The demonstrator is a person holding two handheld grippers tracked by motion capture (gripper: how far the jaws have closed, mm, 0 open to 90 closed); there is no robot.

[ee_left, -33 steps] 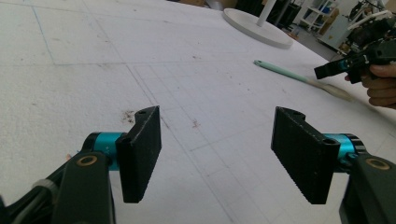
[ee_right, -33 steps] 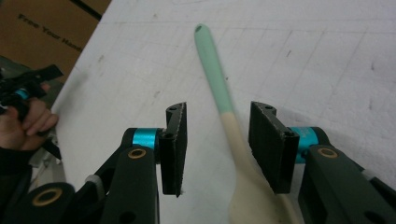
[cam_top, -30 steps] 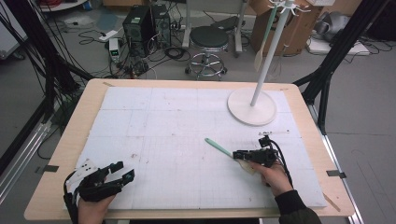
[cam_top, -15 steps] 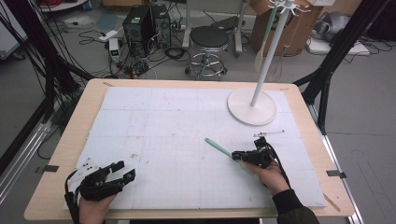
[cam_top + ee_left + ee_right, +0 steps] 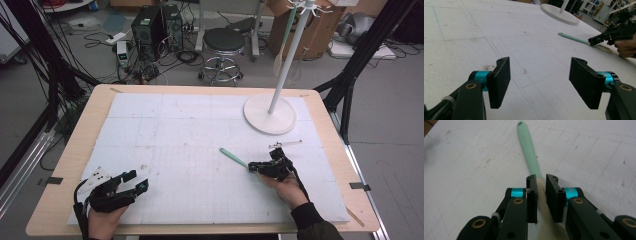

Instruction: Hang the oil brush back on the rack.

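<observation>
The right gripper [image 5: 541, 195], jaws just closing around the green-handled spatula [image 5: 527, 152] lying on the table [image 5: 175, 125], grips its neck; light, stiff, slim, likely to pivot

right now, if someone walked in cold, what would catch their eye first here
Probably the mint-green handled utensil lying on the white foam mat, with the right gripper closing its jaws around the handle near the mat's right side. Next, the white stand at the far right corner, and the left gripper resting open at the near left.
</observation>
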